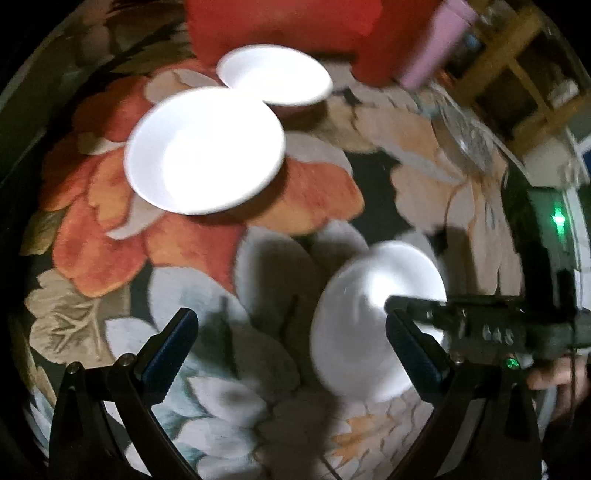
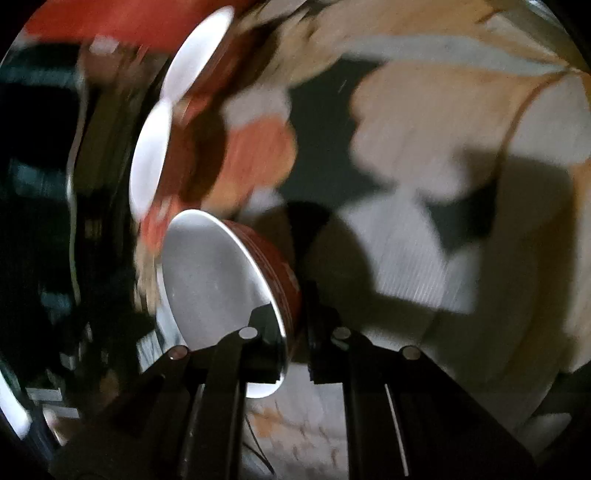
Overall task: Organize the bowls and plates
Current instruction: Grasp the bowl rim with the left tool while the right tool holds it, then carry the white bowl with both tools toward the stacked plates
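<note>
Three bowls, white inside and red outside, are over a flowered cloth [image 1: 321,192]. A large bowl [image 1: 205,151] sits mid-left and a smaller bowl [image 1: 275,75] sits behind it, rims touching. My left gripper [image 1: 291,354] is open and empty, low over the cloth. My right gripper [image 1: 413,310] comes in from the right, shut on the rim of a third bowl [image 1: 369,317], held tilted. In the right wrist view this gripper [image 2: 291,332] pinches the bowl [image 2: 218,280] at its rim; the two other bowls [image 2: 151,155] show edge-on at the upper left.
A red cushion [image 1: 295,26] lies behind the bowls. A pink object [image 1: 439,40] and a wooden frame [image 1: 517,62] stand at the far right. A clear glass item [image 1: 469,136] lies on the cloth's right side.
</note>
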